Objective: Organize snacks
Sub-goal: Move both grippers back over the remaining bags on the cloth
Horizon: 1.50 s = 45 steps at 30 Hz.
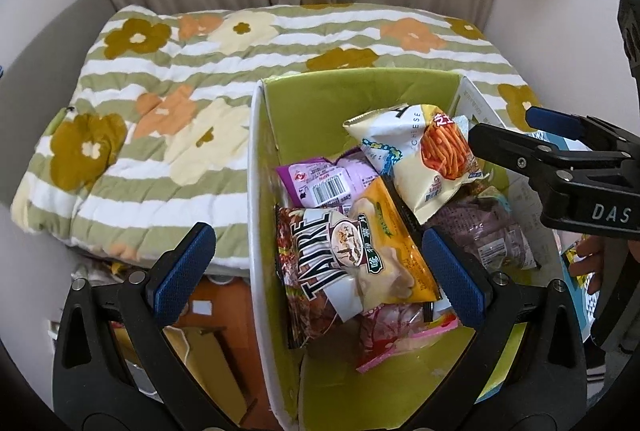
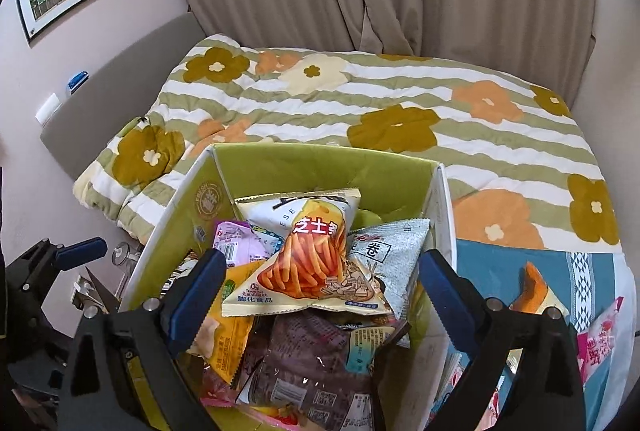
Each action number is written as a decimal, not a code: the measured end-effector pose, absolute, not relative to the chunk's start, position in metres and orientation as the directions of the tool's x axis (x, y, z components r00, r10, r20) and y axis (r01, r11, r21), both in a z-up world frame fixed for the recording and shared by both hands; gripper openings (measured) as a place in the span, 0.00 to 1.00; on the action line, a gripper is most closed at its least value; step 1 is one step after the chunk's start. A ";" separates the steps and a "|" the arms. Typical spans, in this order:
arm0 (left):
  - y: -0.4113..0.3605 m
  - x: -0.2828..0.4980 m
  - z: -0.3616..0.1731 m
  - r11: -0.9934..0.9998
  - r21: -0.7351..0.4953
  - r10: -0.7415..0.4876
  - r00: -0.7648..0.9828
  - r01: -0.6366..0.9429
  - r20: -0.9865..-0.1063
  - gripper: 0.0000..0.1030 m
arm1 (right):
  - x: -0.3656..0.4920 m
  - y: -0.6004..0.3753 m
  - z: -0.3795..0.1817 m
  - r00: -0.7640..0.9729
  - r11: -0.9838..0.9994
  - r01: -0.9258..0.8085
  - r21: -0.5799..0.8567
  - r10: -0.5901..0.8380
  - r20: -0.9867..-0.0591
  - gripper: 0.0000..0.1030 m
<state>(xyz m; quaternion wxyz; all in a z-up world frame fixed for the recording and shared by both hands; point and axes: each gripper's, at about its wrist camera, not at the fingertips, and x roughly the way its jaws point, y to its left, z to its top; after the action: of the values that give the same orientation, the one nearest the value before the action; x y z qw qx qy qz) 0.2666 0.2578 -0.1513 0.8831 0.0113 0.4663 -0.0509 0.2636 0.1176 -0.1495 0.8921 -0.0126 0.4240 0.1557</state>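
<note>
Jaws of both grippers stand apart, nothing clamped: right gripper above the cheese-stick bag, which lies atop snacks in the green box; left gripper straddles the box's left wall.

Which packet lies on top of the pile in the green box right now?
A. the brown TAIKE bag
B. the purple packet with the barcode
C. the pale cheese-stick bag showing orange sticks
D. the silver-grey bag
C: the cheese-stick bag rests over the other packets in the green box, with the right gripper open above it, holding nothing.
</note>
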 end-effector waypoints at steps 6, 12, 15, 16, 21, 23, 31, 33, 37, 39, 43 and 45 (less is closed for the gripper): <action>0.249 0.258 -0.137 0.996 -0.006 -0.059 0.583 0.092 -0.810 0.99 | 0.253 0.112 -0.136 0.614 0.950 -0.292 0.107 0.272 -0.741 0.93; 0.226 0.236 -0.117 0.998 0.001 -0.042 0.613 0.069 -0.789 0.99 | 0.233 0.097 -0.116 0.636 0.944 -0.302 0.131 0.302 -0.710 0.93; 0.209 0.222 -0.107 0.998 0.008 -0.032 0.629 0.060 -0.777 0.99 | 0.219 0.086 -0.105 0.647 0.941 -0.312 0.132 0.312 -0.695 0.93; 0.204 0.218 -0.105 0.998 0.005 -0.033 0.633 0.058 -0.773 0.99 | 0.214 0.081 -0.101 0.654 0.942 -0.311 0.128 0.310 -0.690 0.93; 0.165 0.195 -0.092 0.998 -0.015 -0.055 0.656 0.066 -0.753 0.99 | 0.183 0.047 -0.084 0.682 0.950 -0.300 0.093 0.281 -0.675 0.93; 0.148 0.185 -0.090 0.997 -0.021 -0.066 0.662 0.076 -0.746 0.99 | 0.171 0.029 -0.081 0.690 0.955 -0.289 0.071 0.258 -0.677 0.93; 0.071 0.152 -0.093 0.992 -0.039 -0.111 0.660 0.123 -0.743 1.00 | 0.122 -0.058 -0.079 0.720 0.976 -0.215 0.037 0.184 -0.669 0.93; 0.053 0.143 -0.097 0.991 -0.039 -0.113 0.659 0.126 -0.744 1.00 | 0.110 -0.079 -0.080 0.726 0.980 -0.198 0.024 0.163 -0.668 0.93; 0.020 0.130 -0.112 0.993 -0.032 -0.099 0.647 0.114 -0.756 1.00 | 0.094 -0.119 -0.086 0.722 0.985 -0.166 0.037 0.147 -0.677 0.93; 0.005 0.124 -0.121 0.993 -0.017 -0.088 0.645 0.116 -0.759 1.00 | 0.088 -0.135 -0.094 0.709 0.987 -0.152 0.043 0.139 -0.692 0.94; -0.027 0.119 -0.141 0.990 0.061 -0.038 0.653 0.128 -0.756 1.00 | 0.081 -0.164 -0.114 0.688 0.991 -0.122 0.054 0.123 -0.715 0.94; -0.043 0.121 -0.152 0.986 0.111 -0.002 0.661 0.128 -0.750 1.00 | 0.080 -0.178 -0.128 0.668 0.993 -0.087 0.079 0.117 -0.735 0.93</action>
<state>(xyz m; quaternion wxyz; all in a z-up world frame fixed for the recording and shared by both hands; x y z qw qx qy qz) 0.1210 -0.0427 -0.1519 0.9081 0.0771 0.4100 -0.0359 0.0798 -0.1776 -0.1282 0.9131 0.0184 0.4034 0.0559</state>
